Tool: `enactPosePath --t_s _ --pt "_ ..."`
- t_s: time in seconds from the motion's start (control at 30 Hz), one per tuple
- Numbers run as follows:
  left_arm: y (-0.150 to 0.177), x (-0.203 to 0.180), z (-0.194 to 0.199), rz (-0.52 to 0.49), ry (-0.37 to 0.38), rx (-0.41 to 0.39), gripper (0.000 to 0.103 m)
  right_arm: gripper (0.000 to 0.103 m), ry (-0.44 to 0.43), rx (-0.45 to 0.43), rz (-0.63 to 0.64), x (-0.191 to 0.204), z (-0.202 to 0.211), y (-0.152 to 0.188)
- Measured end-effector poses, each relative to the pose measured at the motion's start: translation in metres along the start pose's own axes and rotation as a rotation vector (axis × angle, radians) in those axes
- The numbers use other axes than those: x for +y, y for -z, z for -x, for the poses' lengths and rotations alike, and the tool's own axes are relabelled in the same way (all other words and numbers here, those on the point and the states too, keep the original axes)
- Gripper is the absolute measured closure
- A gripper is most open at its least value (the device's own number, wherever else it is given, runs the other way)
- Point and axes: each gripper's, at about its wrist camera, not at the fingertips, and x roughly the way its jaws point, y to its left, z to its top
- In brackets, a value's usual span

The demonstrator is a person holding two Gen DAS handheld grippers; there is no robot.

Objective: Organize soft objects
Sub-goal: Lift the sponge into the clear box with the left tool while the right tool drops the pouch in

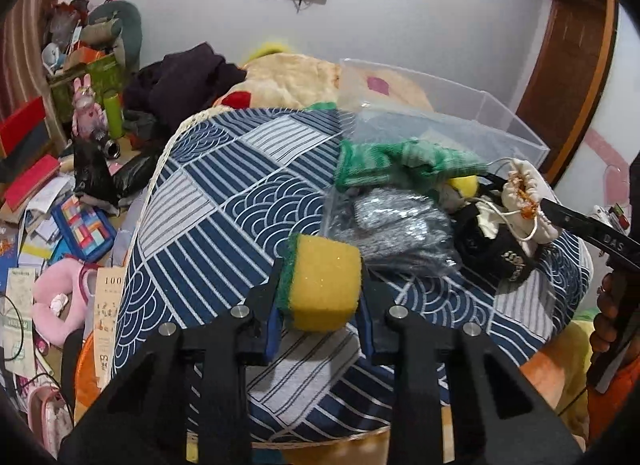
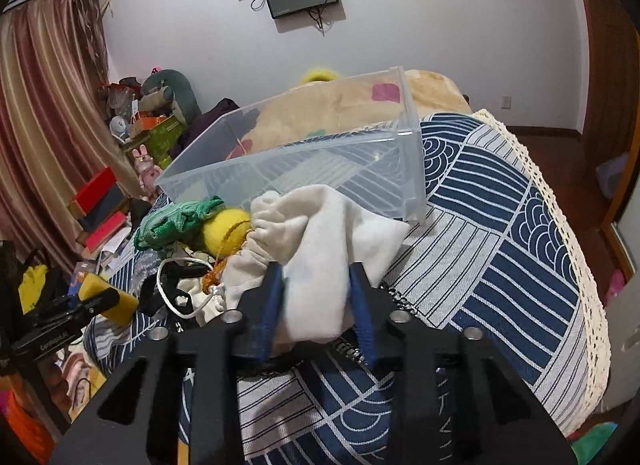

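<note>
Left gripper (image 1: pixel 320 289) has its jaws spread about as wide as a kitchen sponge and is clamped on one: a yellow sponge (image 1: pixel 324 283) with a green scrubby side, pinched from both flanks by the blue-padded fingers (image 1: pixel 274 329). From the left wrist view the sponge sits up off the blue and white patterned tablecloth (image 1: pixel 224 201); from the right wrist view you can see the same sponge (image 2: pixel 106 299) at the far left with the black jaw wrapped around it.

Right gripper (image 2: pixel 318 297) is closed down on a cream drawstring pouch (image 2: pixel 320 249). Its jaws are only partly closed, since the bunched fabric fills the gap between them and bulges out above and below. The pouch's gathered mouth faces left with a white cord (image 2: pixel 168 285) looping out of it.

Rest of the soft stuff is in a pile on the cloth: a green knit glove (image 1: pixel 384 165), a yellow fuzzy ball (image 2: pixel 224 231) just beside it and touching the pouch's mouth, a shiny silver-grey thing in a clear plastic bag (image 1: pixel 400 233), and something black (image 1: pixel 492 249) under the pouch, can't tell what it is.

Clear plastic bin (image 2: pixel 408 169) sits on the tablecloth right behind the pile, just beyond the pouch. In the right view I can only make out the cloth pattern through its walls.
</note>
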Motion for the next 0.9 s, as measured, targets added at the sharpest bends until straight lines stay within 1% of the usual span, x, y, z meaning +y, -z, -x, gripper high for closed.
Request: enactPosePath --t_s 0.07,0.13,0.27,0.4,0.5,0.57,0.6,0.63,0.67,0.73,0.8,0.9 --pt "-0.003 -0.005 0.007 -0.023 -0.007 -0.021 0.073 0.087 -0.002 -0.006 -0.004 -0.002 0.002 -0.002" --pt "-0.009 -0.01 0.014 -0.044 -0.002 -0.048 0.073 0.092 -0.011 -0.021 -0.016 -0.003 0.008 -0.004" --pt "-0.027 -0.017 0.032 -0.071 0.015 -0.113 0.073 0.095 -0.017 -0.078 -0.008 0.0 0.024 -0.01" --pt "-0.049 -0.02 0.04 -0.086 0.032 -0.166 0.073 0.096 -0.008 -0.168 0.005 0.004 0.047 -0.021" --pt "-0.064 -0.022 0.042 -0.093 0.054 -0.191 0.073 0.096 0.036 -0.184 0.032 0.006 0.049 -0.026" --pt "-0.069 -0.024 0.041 -0.098 0.063 -0.2 0.073 0.096 0.04 -0.159 0.04 0.005 0.043 -0.027" --pt "-0.072 -0.026 0.039 -0.103 0.065 -0.201 0.073 0.095 0.047 -0.124 0.039 0.004 0.035 -0.026" --pt "-0.076 -0.027 0.037 -0.109 0.063 -0.201 0.073 0.091 0.054 -0.101 0.035 0.002 0.03 -0.025" --pt "-0.078 -0.028 0.035 -0.114 0.061 -0.201 0.073 0.082 0.056 -0.069 0.026 0.0 0.02 -0.023" --pt "-0.083 -0.03 0.031 -0.119 0.06 -0.202 0.073 0.072 0.062 -0.042 0.021 -0.004 0.012 -0.019" --pt "-0.086 -0.031 0.027 -0.12 0.065 -0.197 0.073 0.072 0.086 -0.009 0.024 -0.006 -0.001 -0.016" --pt "-0.091 -0.031 0.022 -0.12 0.076 -0.192 0.073 0.072 0.079 0.051 0.003 -0.014 -0.02 -0.011"
